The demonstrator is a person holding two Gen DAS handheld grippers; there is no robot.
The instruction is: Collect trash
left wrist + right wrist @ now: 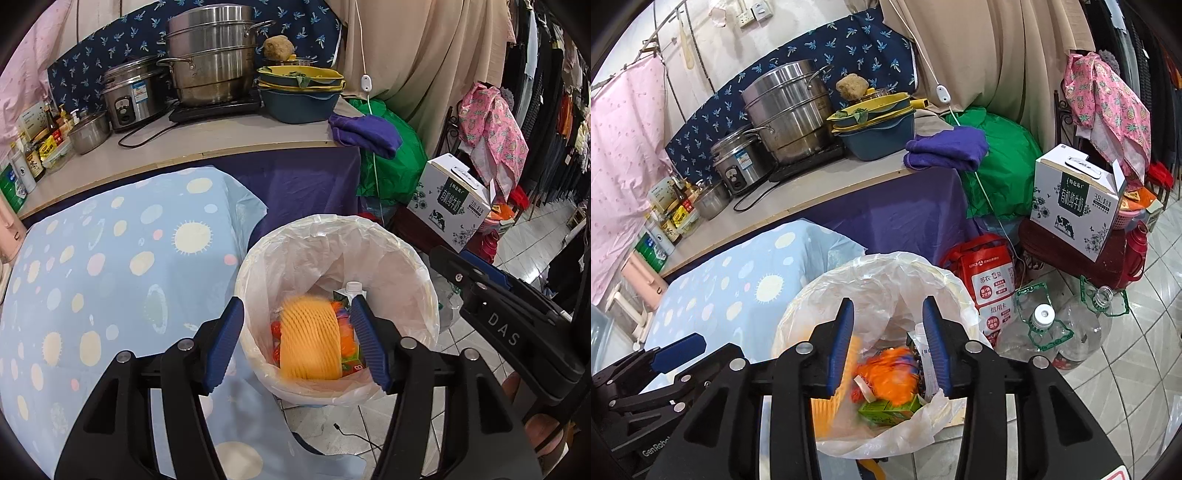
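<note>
Both grippers hang over the round bin lined with a thin white plastic bag (391,254), fingers apart and clamped on nothing. Between the left gripper (297,345) fingers, the orange-yellow foam net sleeve (309,338) shows blurred and untouched, apparently dropping into the bin. In the right gripper (888,345) view a crumpled orange wrapper (886,376) blurs above a green drink carton (888,410). The likeliest risks: the light sleeve bouncing off the heap (it looks springy), or a finger snagging the loose liner and dragging it off the rim.
</note>
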